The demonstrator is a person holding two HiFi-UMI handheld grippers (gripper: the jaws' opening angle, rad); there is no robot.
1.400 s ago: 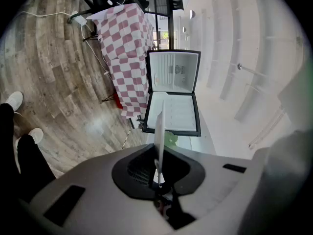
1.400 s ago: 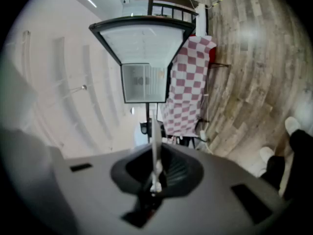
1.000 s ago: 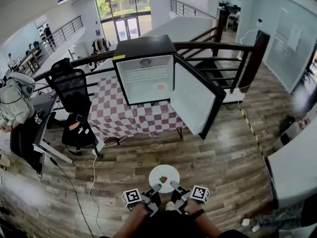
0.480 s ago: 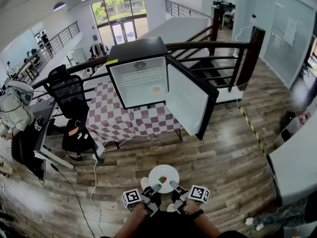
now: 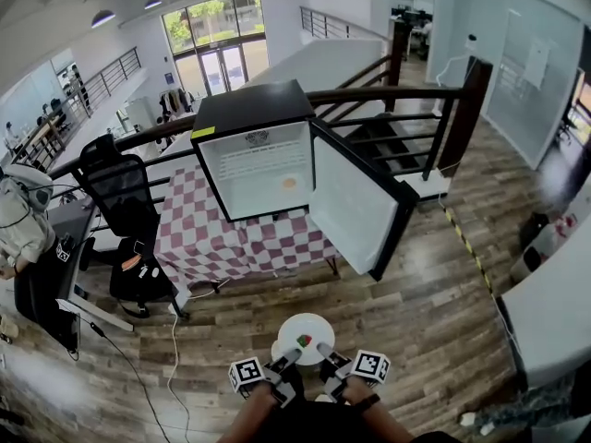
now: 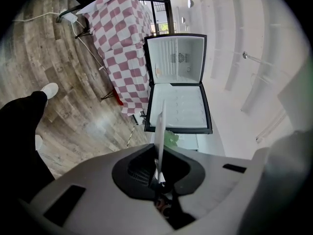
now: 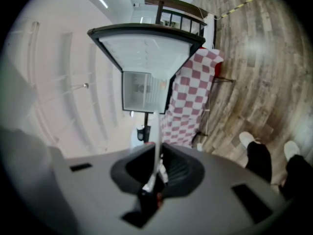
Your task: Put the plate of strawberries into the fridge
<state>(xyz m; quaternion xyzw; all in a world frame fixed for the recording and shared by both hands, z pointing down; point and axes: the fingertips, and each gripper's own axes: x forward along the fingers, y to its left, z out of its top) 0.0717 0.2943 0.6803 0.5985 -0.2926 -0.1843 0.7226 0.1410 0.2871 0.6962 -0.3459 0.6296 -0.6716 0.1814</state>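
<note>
A white plate (image 5: 309,326) with a red strawberry (image 5: 303,341) on it hangs over the wooden floor, low in the head view. My left gripper (image 5: 293,352) is shut on its near left rim and my right gripper (image 5: 323,347) on its near right rim. In the left gripper view the plate's edge (image 6: 160,131) runs up from between the jaws of the left gripper (image 6: 159,173), with green strawberry leaves (image 6: 171,138) beside it. The right gripper (image 7: 155,173) pinches the plate (image 7: 157,141) likewise. Ahead, the black fridge (image 5: 259,160) stands with its door (image 5: 355,201) swung open to the right.
The fridge sits on a table with a red-and-white checked cloth (image 5: 222,243). A black office chair (image 5: 125,197), a desk and a person (image 5: 20,215) are at the left. A dark stair railing (image 5: 416,95) runs behind, and a white counter (image 5: 554,312) is at the right. A cable (image 5: 174,340) lies on the floor.
The fridge and table have shifted slightly left and lower in the head view. The plate stays between both grippers, a little lower in view.
</note>
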